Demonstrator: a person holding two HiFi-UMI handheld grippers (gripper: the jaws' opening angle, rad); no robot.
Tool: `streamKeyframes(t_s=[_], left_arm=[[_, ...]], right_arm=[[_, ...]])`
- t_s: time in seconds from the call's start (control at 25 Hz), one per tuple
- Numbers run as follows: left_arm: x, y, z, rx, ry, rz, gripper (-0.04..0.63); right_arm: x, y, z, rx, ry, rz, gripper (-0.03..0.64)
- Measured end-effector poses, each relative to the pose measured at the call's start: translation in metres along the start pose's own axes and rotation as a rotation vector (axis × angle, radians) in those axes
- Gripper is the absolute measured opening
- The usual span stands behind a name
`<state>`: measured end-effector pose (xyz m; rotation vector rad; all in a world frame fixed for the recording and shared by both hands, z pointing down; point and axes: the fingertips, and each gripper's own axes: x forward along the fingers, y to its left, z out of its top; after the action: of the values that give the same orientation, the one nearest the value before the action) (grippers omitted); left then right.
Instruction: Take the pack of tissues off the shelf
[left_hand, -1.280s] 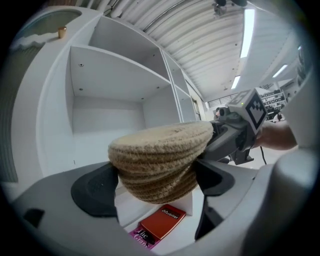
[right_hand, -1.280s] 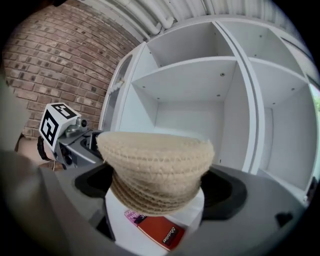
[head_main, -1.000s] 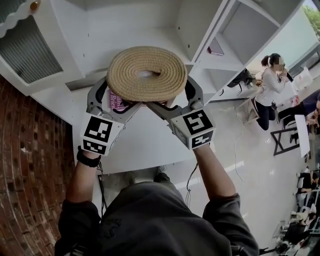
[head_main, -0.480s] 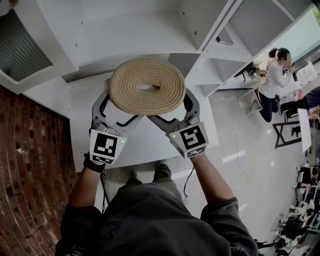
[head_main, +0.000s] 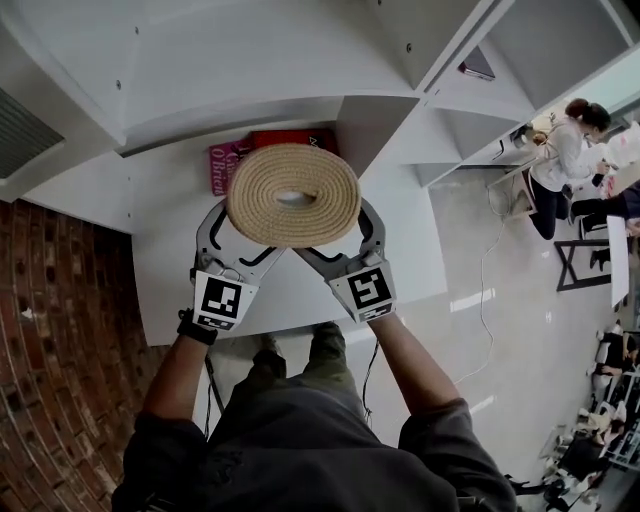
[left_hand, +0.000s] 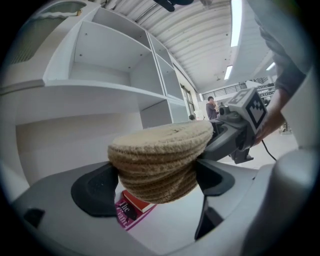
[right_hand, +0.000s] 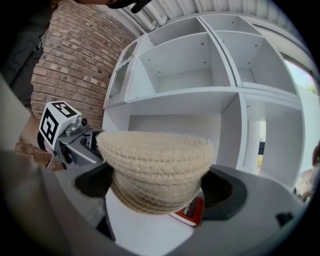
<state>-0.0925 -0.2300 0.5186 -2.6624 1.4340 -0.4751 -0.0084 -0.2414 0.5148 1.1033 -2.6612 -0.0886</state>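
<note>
A round coiled-rope basket (head_main: 292, 193) hangs above the white counter (head_main: 300, 292), held from both sides. My left gripper (head_main: 226, 232) is shut on its left rim and my right gripper (head_main: 352, 232) is shut on its right rim. In the left gripper view the basket (left_hand: 160, 155) fills the gap between the jaws, as it does in the right gripper view (right_hand: 155, 165). A flat pink and red pack of tissues (head_main: 262, 147) lies on the counter under the lowest shelf, just beyond the basket. It also peeks out below the basket (left_hand: 131, 211) (right_hand: 192, 210).
White open shelves (head_main: 300, 60) rise behind the counter, with a small dark item (head_main: 478, 70) in a compartment at the right. A brick wall (head_main: 60, 340) stands on the left. A person (head_main: 565, 160) stands far off at the right, near desks and cables.
Both grippers and the basket have drawn back toward me from the shelf. The pack of tissues, half covered by the basket before, now lies uncovered beyond it.
</note>
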Motion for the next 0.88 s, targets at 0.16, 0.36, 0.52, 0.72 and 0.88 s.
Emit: streamKeyframes(t_s=[0.16, 0.36, 0.52, 0.72, 0.88], left_arm=[[0.016, -0.008, -0.042, -0.028, 0.053, -0.018, 0.476], [0.032, -0.017, -0.084, -0.048, 0.105, -0.036, 0.476], [0.043, -0.025, -0.116, -0.074, 0.143, -0.053, 0.476], [0.055, -0.035, -0.149, -0.106, 0.185, -0.078, 0.476], [0.064, -0.045, -0.17, -0.128, 0.215, -0.099, 0.476]], right_arm=[[0.012, 0.002, -0.044, 0.038, 0.032, 0.009, 0.552], [0.024, 0.004, -0.09, 0.092, 0.064, 0.019, 0.552], [0.032, 0.006, -0.124, 0.128, 0.089, 0.019, 0.552], [0.036, 0.008, -0.159, 0.15, 0.133, 0.021, 0.552], [0.037, 0.008, -0.184, 0.164, 0.165, 0.018, 0.552]])
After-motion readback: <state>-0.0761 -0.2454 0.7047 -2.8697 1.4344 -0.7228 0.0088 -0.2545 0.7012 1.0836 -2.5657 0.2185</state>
